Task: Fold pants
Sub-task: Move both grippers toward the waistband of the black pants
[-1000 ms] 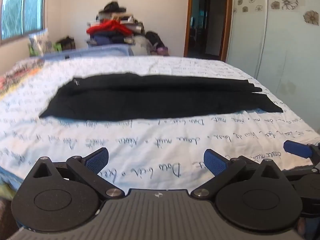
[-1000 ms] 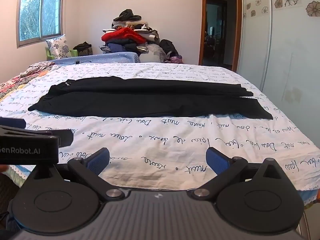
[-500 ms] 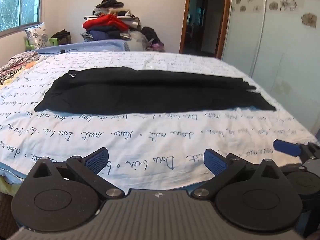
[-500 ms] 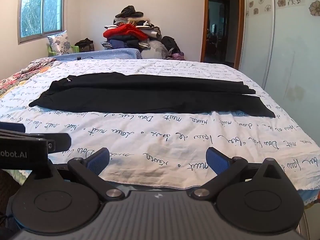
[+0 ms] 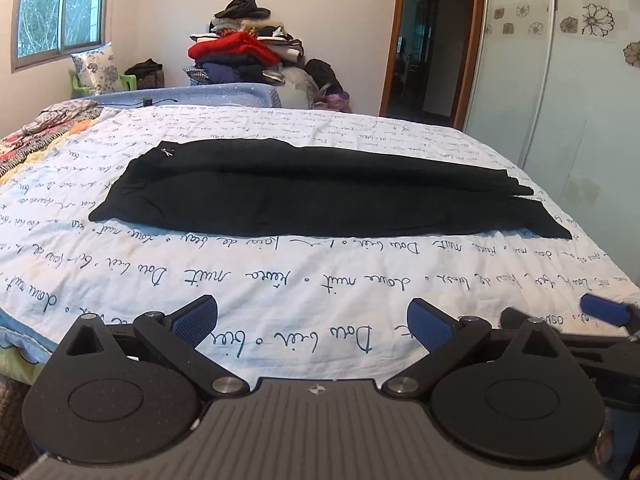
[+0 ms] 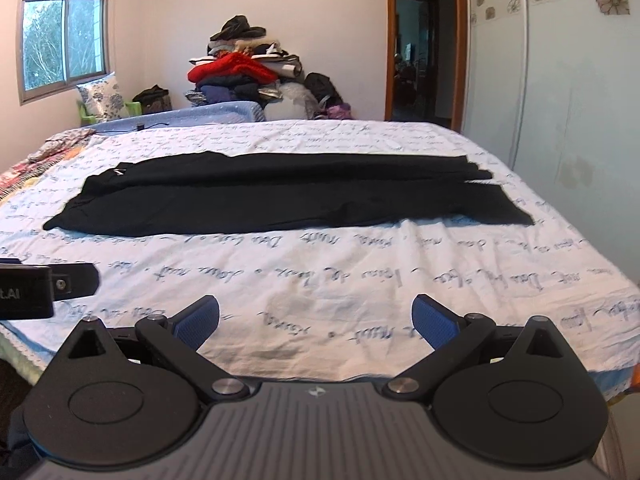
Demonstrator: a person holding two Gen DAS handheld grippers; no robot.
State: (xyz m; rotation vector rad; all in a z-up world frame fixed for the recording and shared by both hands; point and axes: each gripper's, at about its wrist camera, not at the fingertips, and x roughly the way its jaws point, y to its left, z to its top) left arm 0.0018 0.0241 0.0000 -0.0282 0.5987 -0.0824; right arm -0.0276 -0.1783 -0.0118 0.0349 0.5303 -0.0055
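Black pants [image 5: 320,196] lie flat across the bed, folded lengthwise, waist at the left and leg ends at the right; they also show in the right wrist view [image 6: 280,196]. My left gripper [image 5: 312,324] is open and empty, low over the bed's near edge, well short of the pants. My right gripper [image 6: 316,320] is open and empty, also at the near edge. A blue fingertip of the right gripper [image 5: 604,310] shows at the right of the left wrist view. The left gripper's body [image 6: 36,288] shows at the left of the right wrist view.
The bed has a white sheet with script writing [image 5: 280,280]. A pile of clothes [image 5: 244,56] stands behind the bed. A doorway [image 5: 428,52] and a wardrobe [image 5: 568,92] are at the right. A patterned blanket [image 5: 32,136] lies at the bed's left.
Both grippers have risen a little and the views have shifted slightly; the pants lie as before. Both grippers stay open.
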